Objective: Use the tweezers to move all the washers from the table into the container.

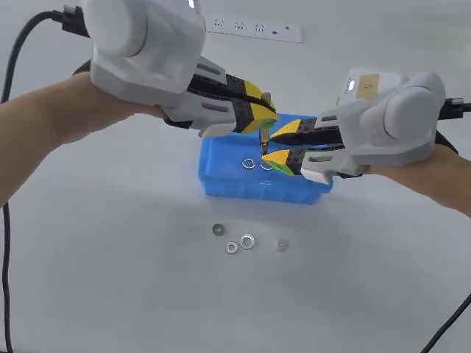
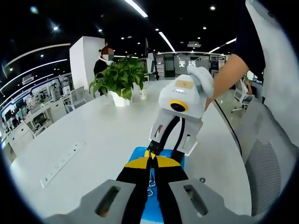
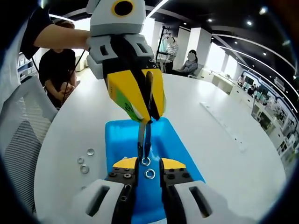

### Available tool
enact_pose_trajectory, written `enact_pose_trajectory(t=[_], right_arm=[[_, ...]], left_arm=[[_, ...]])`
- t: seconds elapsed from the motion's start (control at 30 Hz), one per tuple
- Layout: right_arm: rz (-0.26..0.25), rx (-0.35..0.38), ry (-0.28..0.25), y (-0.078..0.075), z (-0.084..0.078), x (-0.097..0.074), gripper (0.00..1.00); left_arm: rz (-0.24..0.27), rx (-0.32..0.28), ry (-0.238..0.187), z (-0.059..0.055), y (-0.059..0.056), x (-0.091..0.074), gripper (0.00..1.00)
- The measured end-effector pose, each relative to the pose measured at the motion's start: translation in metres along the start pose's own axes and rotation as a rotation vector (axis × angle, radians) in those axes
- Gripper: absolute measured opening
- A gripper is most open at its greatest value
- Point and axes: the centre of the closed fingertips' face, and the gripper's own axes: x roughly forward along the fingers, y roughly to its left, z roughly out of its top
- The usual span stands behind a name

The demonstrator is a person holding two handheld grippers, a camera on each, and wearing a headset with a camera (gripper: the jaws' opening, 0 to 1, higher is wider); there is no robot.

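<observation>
left gripper (image 1: 259, 109): jaws are clamping tight on the upper part of the tweezers (image 1: 264, 136) and hanging over the container (image 1: 257, 187); in its own view, the yellow tips (image 2: 149, 161) are pressing together around the thin metal.
tweezers: pointing tips-down into the container. In the right gripper view (image 3: 145, 135), the two prongs are running close together with only a narrow slit between them, and are meeting right at the first washer (image 3: 145, 161). Cannot tell whether they are pinching it or just touching it.
right gripper (image 1: 283, 143): jaws are standing apart and gripping nothing, reaching in over the container's right side; in its own view (image 3: 149, 163), the tweezer tips are sitting in line with the gap between the jaws.
container: blue tray, sitting well in from the tabletop (image 1: 110, 279) edges.
first washer: lying at the tweezer tips, inside the container (image 1: 266, 165).
second washer (image 1: 249, 163): lying on the container floor just beside the first (image 3: 150, 174).
loose washers (image 1: 247, 240): four are lying in a small cluster on the tabletop, near the container's near wall, apart from it; three are showing in the right gripper view (image 3: 84, 169).
power strip (image 1: 254, 28): lying towards the tabletop's far edge.
</observation>
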Motion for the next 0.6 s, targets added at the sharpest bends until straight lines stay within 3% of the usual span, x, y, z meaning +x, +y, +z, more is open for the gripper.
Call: enact_pose_trajectory(t=[0.37, 0.6], right_arm=[[-0.038, 0.015, -0.007, 0.001, 0.002, -0.012, 0.21], [-0.068, 0.002, -0.026, 0.002, 0.007, -0.026, 0.21]], left_arm=[[0.068, 0.002, -0.015, 0.005, 0.012, -0.021, 0.07], [0.070, 0.025, 0.001, 0.010, 0.008, -0.030, 0.07]])
